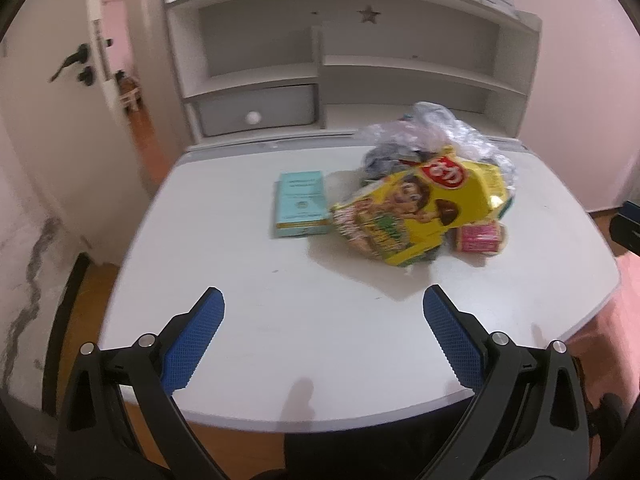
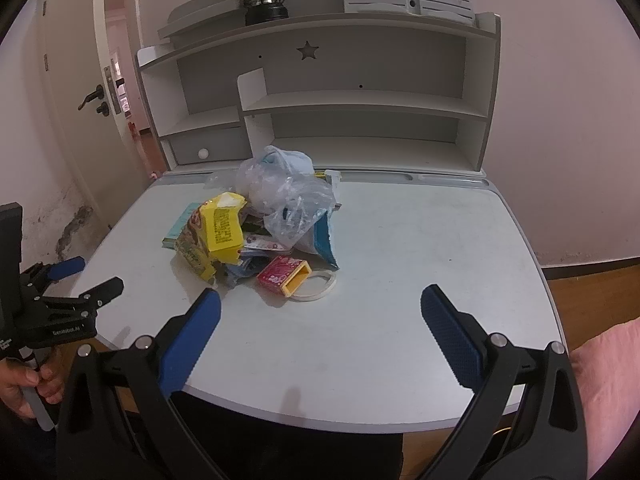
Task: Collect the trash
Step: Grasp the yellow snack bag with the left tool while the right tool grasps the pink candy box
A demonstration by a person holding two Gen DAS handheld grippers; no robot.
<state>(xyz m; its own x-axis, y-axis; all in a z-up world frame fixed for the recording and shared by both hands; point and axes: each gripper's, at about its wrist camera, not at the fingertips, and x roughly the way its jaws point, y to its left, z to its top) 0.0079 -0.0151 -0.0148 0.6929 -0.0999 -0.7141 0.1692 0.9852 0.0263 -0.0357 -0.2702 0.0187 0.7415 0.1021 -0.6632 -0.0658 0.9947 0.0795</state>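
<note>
We hold the left gripper (image 1: 323, 300) over the near part of the white desk (image 1: 248, 300), its blue-padded fingers spread wide with nothing between them. Our right gripper (image 2: 320, 300) hangs likewise above the desk's near edge, fingers wide apart and empty.

The trash sits in one heap toward the middle and back of the desk: a yellow snack box (image 1: 420, 212) lying tilted on top, a crumpled clear plastic bag (image 2: 284, 196) behind it, a small pink box (image 2: 284, 274) at the near side touching a pale ring (image 2: 320, 286), and a blue wrapper (image 2: 325, 240) under the bag. A teal box (image 1: 300, 204) lies flat just beside the heap on its left.

Between both grippers and the heap the desktop is bare. The right half of the desk, out to its rounded right edge, is bare as well. Behind the heap stands a shelf unit (image 2: 360, 112) along the desk's back edge.
</note>
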